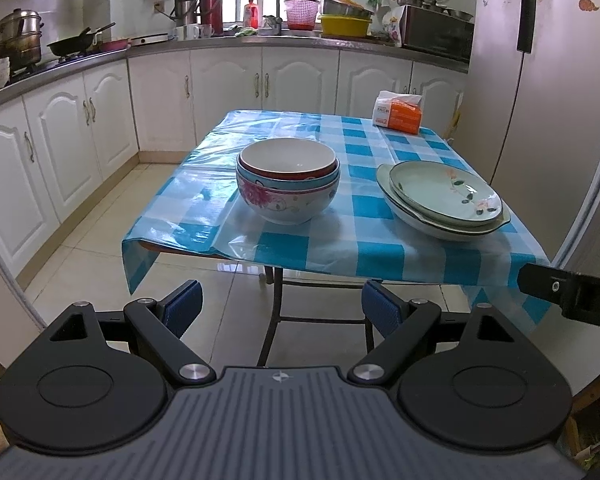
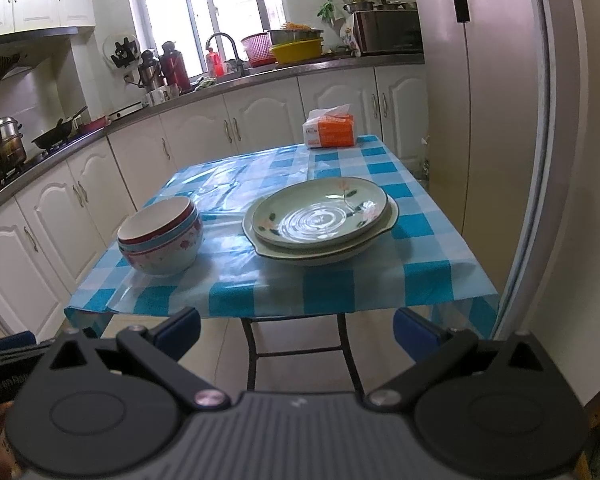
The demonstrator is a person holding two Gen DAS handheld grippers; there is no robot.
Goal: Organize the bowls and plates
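A red-rimmed bowl (image 1: 287, 160) sits nested in a larger floral bowl (image 1: 288, 196) on the blue checked table (image 1: 380, 248). To their right, a pale green flowered plate (image 1: 444, 194) lies stacked on a bigger plate (image 1: 440, 226). The bowl stack (image 2: 160, 240) and the plate stack (image 2: 320, 216) also show in the right wrist view. My left gripper (image 1: 282, 308) is open and empty, held off the table's near edge. My right gripper (image 2: 296, 332) is open and empty, also short of the near edge; its body shows in the left wrist view (image 1: 572, 294).
An orange tissue pack (image 1: 398, 114) stands at the table's far right corner. A tall fridge (image 1: 540, 100) flanks the table's right side. White cabinets (image 1: 228, 92) and a cluttered counter with pots and a sink lie behind. Tiled floor (image 1: 100, 220) is to the left.
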